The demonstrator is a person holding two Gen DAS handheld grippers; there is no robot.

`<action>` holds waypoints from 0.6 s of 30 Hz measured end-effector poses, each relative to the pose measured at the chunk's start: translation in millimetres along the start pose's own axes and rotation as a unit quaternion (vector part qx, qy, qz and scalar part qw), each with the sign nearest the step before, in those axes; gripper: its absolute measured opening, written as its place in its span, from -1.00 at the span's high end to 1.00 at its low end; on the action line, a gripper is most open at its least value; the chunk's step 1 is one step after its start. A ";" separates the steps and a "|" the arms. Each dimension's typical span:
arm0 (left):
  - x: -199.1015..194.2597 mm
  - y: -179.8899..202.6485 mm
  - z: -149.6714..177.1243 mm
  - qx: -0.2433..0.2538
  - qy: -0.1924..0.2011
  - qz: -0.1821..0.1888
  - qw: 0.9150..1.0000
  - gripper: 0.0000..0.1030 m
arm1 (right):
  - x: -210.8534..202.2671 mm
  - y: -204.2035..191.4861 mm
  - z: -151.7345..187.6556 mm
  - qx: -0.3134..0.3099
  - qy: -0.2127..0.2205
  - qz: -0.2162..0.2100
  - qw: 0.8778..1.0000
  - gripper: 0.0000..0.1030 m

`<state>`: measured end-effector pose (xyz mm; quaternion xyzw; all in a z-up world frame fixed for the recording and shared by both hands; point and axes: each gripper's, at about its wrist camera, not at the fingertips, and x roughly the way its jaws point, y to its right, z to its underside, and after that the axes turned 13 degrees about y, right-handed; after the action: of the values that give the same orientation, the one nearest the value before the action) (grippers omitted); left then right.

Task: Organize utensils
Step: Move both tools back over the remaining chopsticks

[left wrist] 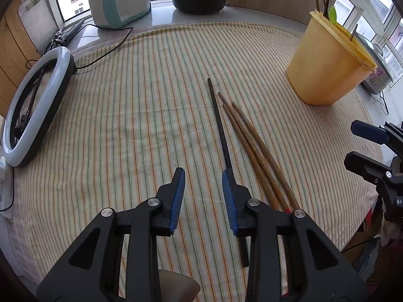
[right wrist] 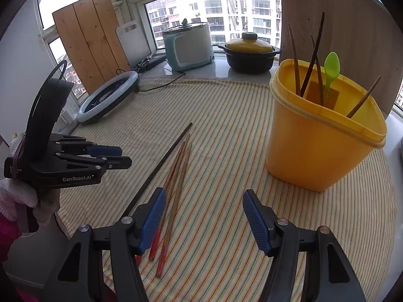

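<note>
Both tongs hover released and empty: left tongs (left wrist: 202, 185), right tongs (right wrist: 202, 202). On the striped table (left wrist: 126, 115), three wooden chopsticks (left wrist: 249, 136) and one black chopstick (left wrist: 217, 120) lie side by side, near the yellow bucket (right wrist: 320, 148).

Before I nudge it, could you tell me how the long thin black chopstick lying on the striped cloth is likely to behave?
The long thin black chopstick looks straight and rigid, so probably stiff. Being slender, it is likely light and may roll. The striped cloth should damp sliding.
</note>
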<state>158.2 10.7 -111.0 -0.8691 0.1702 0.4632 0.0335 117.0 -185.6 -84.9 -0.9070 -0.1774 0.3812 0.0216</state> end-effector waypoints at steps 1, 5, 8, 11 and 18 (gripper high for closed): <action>3.2 -0.7 2.8 -0.004 -0.008 0.003 1.000 0.39 | 4.3 1.5 1.6 0.005 -0.006 0.000 1.000 -0.28; 14.7 -2.3 11.0 -0.019 -0.033 0.014 0.999 0.37 | 23.2 5.9 5.5 0.019 -0.033 0.003 0.999 -0.26; 17.8 -2.5 12.5 -0.033 -0.038 0.023 0.998 0.37 | 32.4 4.5 9.6 0.022 -0.045 0.003 0.999 -0.15; 21.1 -0.1 11.6 -0.035 -0.043 0.032 0.998 0.32 | 36.2 1.5 14.0 0.021 -0.045 0.008 0.999 -0.15; 35.5 11.6 -0.3 -0.034 -0.061 0.043 0.997 0.25 | 41.7 5.5 13.0 0.040 -0.060 0.007 0.997 -0.15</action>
<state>172.8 -9.7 -138.7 -0.8318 0.1889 0.5219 -0.0053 136.6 -177.9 -123.6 -0.8821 -0.1572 0.4420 0.0441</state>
